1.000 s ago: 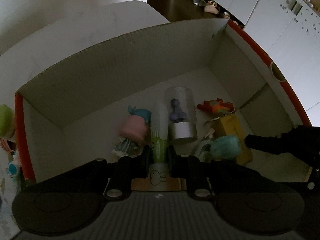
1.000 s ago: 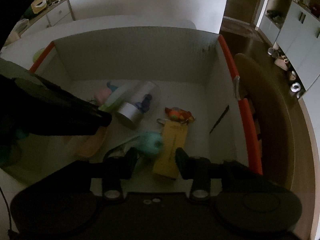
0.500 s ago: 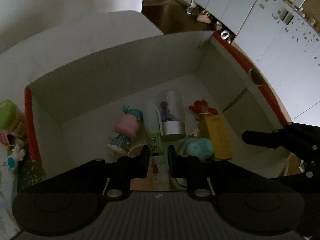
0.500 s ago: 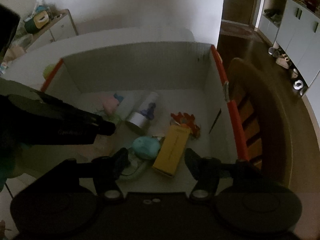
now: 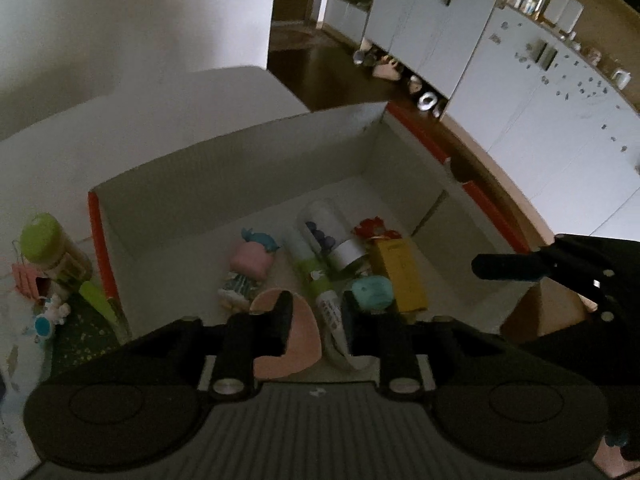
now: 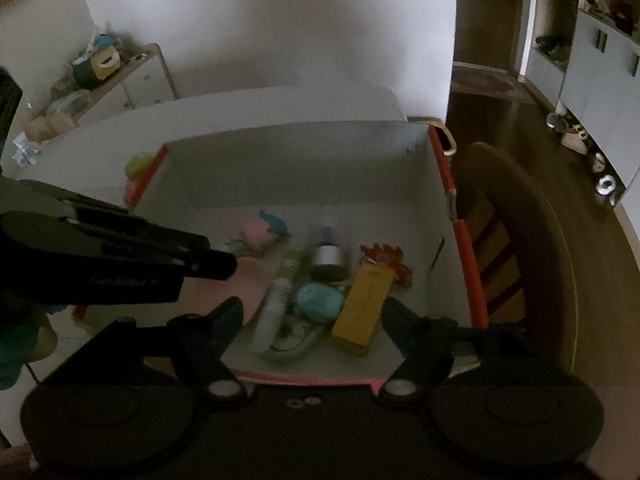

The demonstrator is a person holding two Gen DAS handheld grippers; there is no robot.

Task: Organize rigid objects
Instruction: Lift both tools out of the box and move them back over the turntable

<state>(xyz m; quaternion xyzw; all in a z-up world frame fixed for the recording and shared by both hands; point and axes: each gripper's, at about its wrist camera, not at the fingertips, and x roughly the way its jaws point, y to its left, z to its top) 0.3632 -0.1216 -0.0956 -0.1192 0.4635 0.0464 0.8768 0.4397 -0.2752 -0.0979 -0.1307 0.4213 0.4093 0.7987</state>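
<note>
The left gripper is seen opening, nothing pinched — the tube lies just ahead, apparently loose, in the box. The right gripper is spreading wide, empty.

White worktop carries an open white cardboard box with orange-red edges. Left of the box on the worktop: green-capped jar, small pink slatted piece, dark green speckled mat.
</note>
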